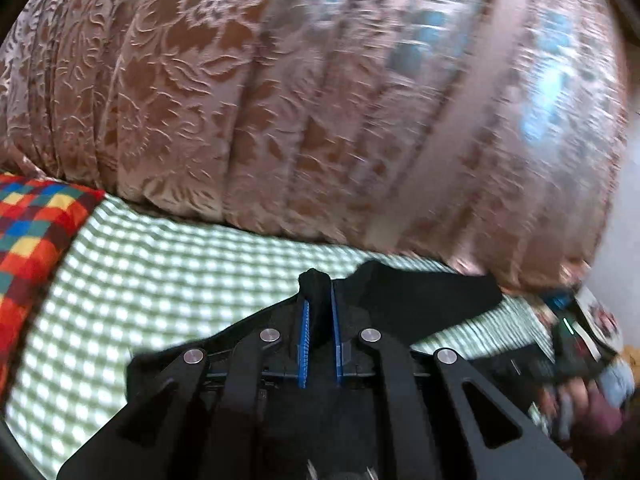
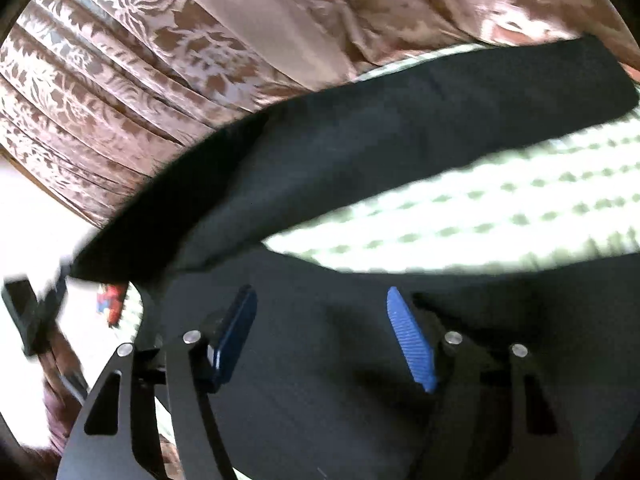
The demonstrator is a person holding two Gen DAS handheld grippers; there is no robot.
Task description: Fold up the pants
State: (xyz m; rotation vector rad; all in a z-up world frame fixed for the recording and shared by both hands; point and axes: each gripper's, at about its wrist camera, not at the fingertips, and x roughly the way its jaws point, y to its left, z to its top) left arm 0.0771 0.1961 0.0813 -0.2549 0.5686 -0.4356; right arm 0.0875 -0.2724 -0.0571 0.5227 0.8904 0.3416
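The black pants (image 1: 416,304) lie on a green-and-white checked bed cover (image 1: 160,280). My left gripper (image 1: 319,300) is shut on a bunched fold of the pants and holds it just above the cover. In the right wrist view the pants (image 2: 380,140) stretch as a long black band across the cover (image 2: 500,208), with more black cloth under my fingers. My right gripper (image 2: 320,300) is open, its blue pads wide apart over the black cloth, holding nothing. The right gripper also shows blurred at the right edge of the left wrist view (image 1: 576,344).
A brown floral curtain (image 1: 280,100) hangs along the far side of the bed, also in the right wrist view (image 2: 140,60). A bright multicoloured checked pillow (image 1: 36,232) lies at the left. The bed edge is on the right.
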